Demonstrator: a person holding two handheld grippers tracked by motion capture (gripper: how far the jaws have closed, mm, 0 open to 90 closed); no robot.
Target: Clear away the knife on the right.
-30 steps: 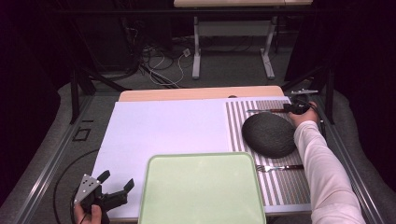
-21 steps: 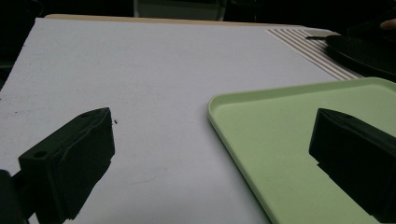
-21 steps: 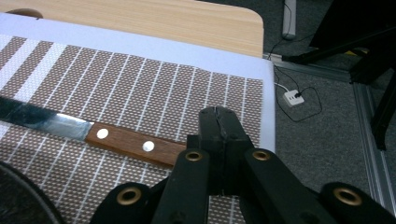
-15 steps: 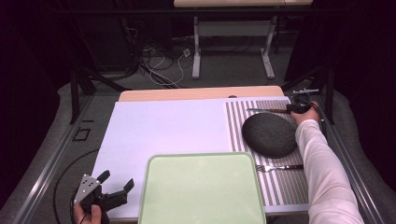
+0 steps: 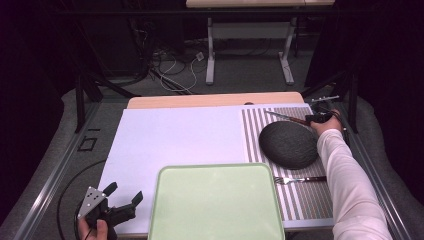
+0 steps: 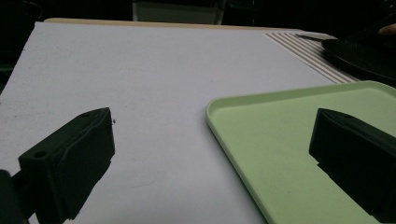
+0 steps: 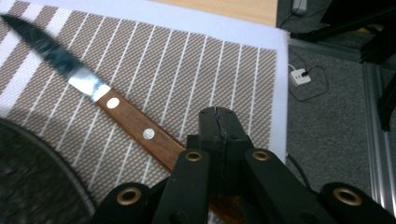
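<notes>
On the striped mat (image 7: pixel 196 70), right claw (image 7: pixel 218 122) clenched, seemingly over the knife (image 7: pixel 130 119) handle; left claw (image 6: pixel 210 154) released.

The right gripper (image 5: pixel 314 119) and the knife (image 5: pixel 286 118) in its closed jaws sit slightly nearer the mat's far right corner than before.

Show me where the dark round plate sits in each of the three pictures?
High view: dark plate right of centre, on the striped mat.
Left gripper view: plate at the upper right edge, beyond the green tray.
Right gripper view: plate in the bottom left corner.
Shared landmark: the striped mat.
</notes>
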